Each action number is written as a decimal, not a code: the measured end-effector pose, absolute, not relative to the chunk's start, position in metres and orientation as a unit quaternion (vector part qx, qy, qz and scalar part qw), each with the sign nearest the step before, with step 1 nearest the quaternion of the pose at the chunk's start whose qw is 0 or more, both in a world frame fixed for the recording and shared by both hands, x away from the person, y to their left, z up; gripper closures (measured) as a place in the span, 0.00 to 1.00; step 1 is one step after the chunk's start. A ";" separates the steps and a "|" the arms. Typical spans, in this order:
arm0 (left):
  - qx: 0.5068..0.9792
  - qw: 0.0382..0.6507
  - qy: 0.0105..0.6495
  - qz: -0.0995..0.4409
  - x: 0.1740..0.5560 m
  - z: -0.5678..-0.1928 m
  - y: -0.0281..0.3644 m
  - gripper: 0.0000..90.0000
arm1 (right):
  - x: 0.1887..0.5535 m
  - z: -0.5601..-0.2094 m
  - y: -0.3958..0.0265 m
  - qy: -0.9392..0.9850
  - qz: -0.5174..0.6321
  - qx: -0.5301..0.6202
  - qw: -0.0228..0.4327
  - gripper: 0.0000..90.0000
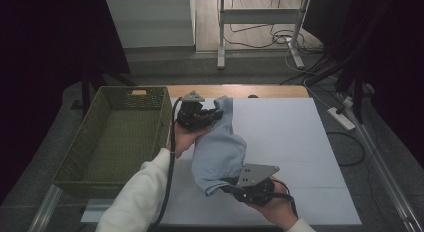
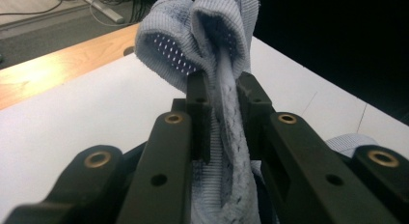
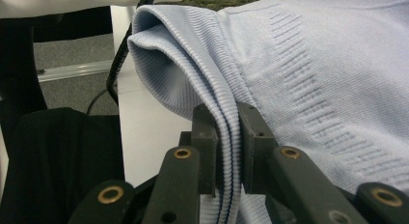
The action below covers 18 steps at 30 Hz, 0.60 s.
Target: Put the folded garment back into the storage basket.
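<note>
A light blue knitted cloth (image 1: 218,151) hangs stretched between my two grippers above the white table (image 1: 285,137). My left gripper (image 1: 210,113) holds its far end, near the basket's corner; in the left gripper view the cloth (image 2: 212,40) bunches up between and beyond the jaws, which are shut on it (image 2: 223,96). My right gripper (image 1: 231,183) grips the near end close to the table's front edge. In the right gripper view the ribbed hem of the cloth (image 3: 308,74) is pinched between the jaws (image 3: 230,118).
A green woven basket (image 1: 100,147) stands at the table's left side. A wooden strip (image 1: 240,90) borders the table's far edge. Beyond it are a metal frame (image 1: 260,22) and cables on the floor. A power strip (image 1: 341,118) lies at the right.
</note>
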State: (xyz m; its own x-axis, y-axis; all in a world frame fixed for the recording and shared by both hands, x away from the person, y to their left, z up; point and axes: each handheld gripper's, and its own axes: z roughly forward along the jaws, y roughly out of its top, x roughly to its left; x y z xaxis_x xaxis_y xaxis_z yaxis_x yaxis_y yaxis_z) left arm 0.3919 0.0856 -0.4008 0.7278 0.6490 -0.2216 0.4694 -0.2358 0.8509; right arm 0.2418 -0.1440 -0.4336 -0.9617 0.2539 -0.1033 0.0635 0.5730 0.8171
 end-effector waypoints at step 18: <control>0.772 0.509 0.367 0.104 0.390 -0.390 0.109 0.87 | 0.249 -0.421 -0.120 0.878 0.461 0.078 0.105 0.88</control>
State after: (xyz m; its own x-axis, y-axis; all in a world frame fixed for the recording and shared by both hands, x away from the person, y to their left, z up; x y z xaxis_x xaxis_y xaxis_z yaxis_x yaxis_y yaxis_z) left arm 0.3897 0.1090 -0.3896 0.7091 0.6723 -0.2125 0.4604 -0.2132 0.8617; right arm 0.2494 -0.1199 -0.4206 -0.9657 0.2338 -0.1131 0.0397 0.5632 0.8253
